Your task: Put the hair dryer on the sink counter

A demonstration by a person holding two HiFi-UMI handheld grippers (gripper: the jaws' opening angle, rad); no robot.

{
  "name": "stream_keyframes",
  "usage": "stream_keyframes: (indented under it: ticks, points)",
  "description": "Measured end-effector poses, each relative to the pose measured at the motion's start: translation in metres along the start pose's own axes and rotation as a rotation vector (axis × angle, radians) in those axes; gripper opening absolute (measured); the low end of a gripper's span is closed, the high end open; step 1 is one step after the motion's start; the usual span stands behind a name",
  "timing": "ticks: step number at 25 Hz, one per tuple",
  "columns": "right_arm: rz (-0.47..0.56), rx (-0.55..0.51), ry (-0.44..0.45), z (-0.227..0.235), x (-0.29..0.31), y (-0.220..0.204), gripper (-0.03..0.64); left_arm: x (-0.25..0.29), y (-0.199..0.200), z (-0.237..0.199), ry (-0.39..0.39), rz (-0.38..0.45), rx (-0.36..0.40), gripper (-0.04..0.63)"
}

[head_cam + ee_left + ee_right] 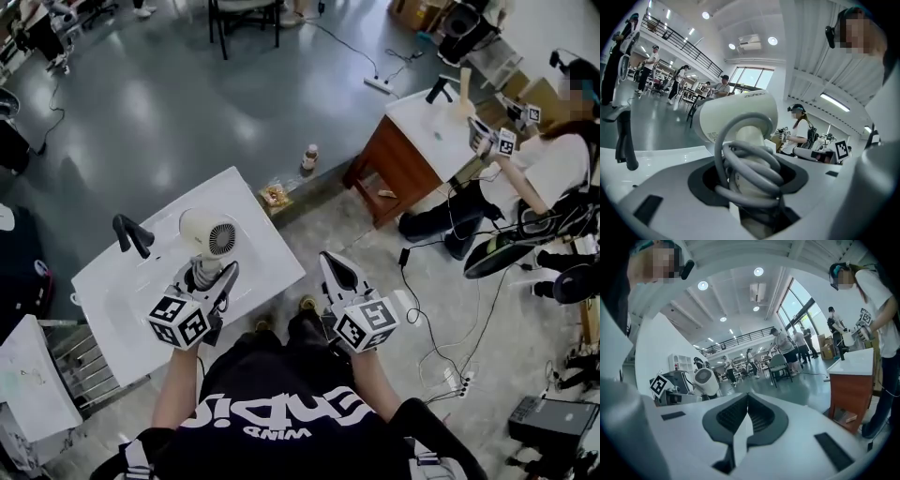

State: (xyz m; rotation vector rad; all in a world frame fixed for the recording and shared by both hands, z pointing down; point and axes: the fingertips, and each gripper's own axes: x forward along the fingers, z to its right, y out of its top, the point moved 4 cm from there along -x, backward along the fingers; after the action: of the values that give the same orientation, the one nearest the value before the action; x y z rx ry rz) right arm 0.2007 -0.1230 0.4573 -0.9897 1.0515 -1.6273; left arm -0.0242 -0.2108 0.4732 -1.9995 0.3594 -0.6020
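Over the white sink counter point(267, 255), just right of its black faucet point(131, 234), your left gripper point(210, 275) is clamping the hair dryer point(211, 234) by its handle and holding it upright. Only the left gripper view is showing the grey cord point(750, 171) coiled round that handle between the jaws, while only the head view is showing the counter beneath. Your right gripper point(330, 265) is hanging empty just off the counter's edge, its fingers pressed together.

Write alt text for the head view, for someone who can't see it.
Seen from above, a person's left tongs grip a cream hair dryer by its handle over a white sink counter with a black faucet. The right tongs are shut and empty.
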Motion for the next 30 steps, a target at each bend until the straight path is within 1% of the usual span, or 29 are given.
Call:
stream_keyframes:
  ticks: [3, 7, 11, 14, 20, 24, 30]
  points:
    - [-0.01, -0.009, 0.032, 0.013, 0.014, 0.009, 0.018, 0.01, 0.005, 0.0, 0.031, 0.008, 0.0, 0.267]
    - [-0.018, -0.013, 0.065, 0.022, 0.03, 0.018, 0.018, 0.021, 0.012, -0.001, 0.042, 0.016, -0.007, 0.267]
    - [-0.039, -0.024, 0.116, 0.027, 0.049, 0.021, 0.018, 0.03, 0.015, 0.0, 0.063, 0.029, -0.017, 0.267]
    - [-0.051, -0.029, 0.163, 0.027, 0.065, 0.024, 0.018, 0.032, 0.016, 0.001, 0.089, 0.04, -0.025, 0.267]
    - [-0.08, -0.051, 0.266, 0.023, 0.089, 0.027, 0.018, 0.031, 0.013, 0.001, 0.167, 0.063, -0.049, 0.267]
    - [-0.091, -0.059, 0.306, 0.019, 0.097, 0.028, 0.018, 0.032, 0.012, 0.0, 0.204, 0.065, -0.063, 0.267]
    - [-0.097, -0.067, 0.339, 0.016, 0.101, 0.029, 0.018, 0.034, 0.007, -0.004, 0.254, 0.055, -0.08, 0.267]
